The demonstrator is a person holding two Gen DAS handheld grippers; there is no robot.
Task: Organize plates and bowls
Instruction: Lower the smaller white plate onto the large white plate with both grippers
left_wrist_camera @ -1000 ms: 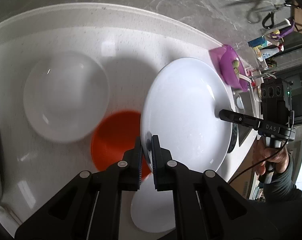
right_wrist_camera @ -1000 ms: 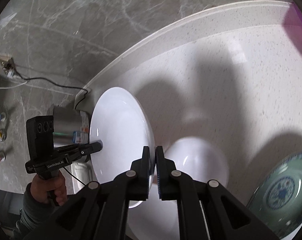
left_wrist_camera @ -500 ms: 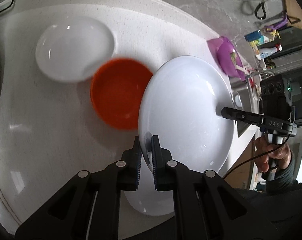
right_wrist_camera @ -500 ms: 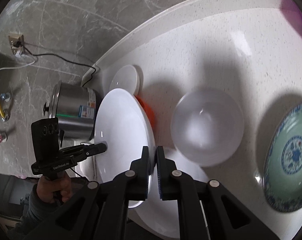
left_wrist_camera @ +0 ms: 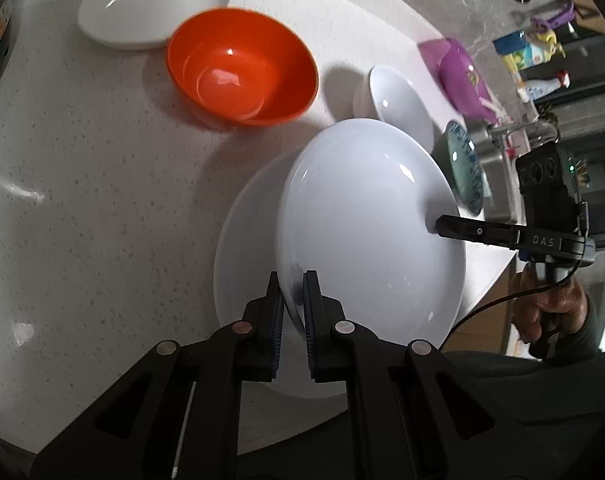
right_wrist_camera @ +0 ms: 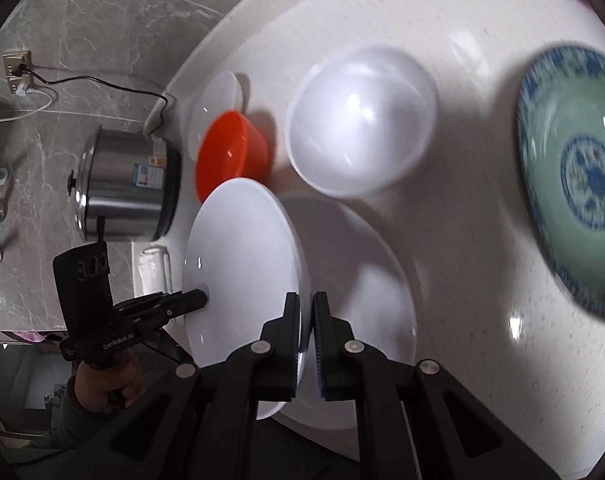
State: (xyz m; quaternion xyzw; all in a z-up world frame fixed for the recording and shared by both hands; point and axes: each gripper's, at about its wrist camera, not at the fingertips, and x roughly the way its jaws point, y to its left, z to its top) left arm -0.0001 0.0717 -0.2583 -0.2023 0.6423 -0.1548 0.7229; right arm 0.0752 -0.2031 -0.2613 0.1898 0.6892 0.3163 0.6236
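While clamped at opposite rims by left tool (left_wrist_camera: 292,312) and right tool (right_wrist_camera: 306,336), white plate (left_wrist_camera: 366,220) hangs tilted above second white plate (left_wrist_camera: 246,248) on speckled surface (left_wrist_camera: 82,200); orange bowl (left_wrist_camera: 242,76) nearby.

We see the broadest bare stretch of counter (left_wrist_camera: 82,184) on the left of the left wrist view, speckled and free from the near edge up toward the orange bowl (left_wrist_camera: 242,68). That bowl and the white dish (left_wrist_camera: 150,4) just beyond it block the far side, with a steel pot (right_wrist_camera: 130,188) standing past them. In the right wrist view a white bowl (right_wrist_camera: 362,120) and a green patterned plate (right_wrist_camera: 574,176) stand apart, bare counter between them. The held white plate (left_wrist_camera: 366,232) hangs over a second white plate (left_wrist_camera: 242,252), filling the near middle.
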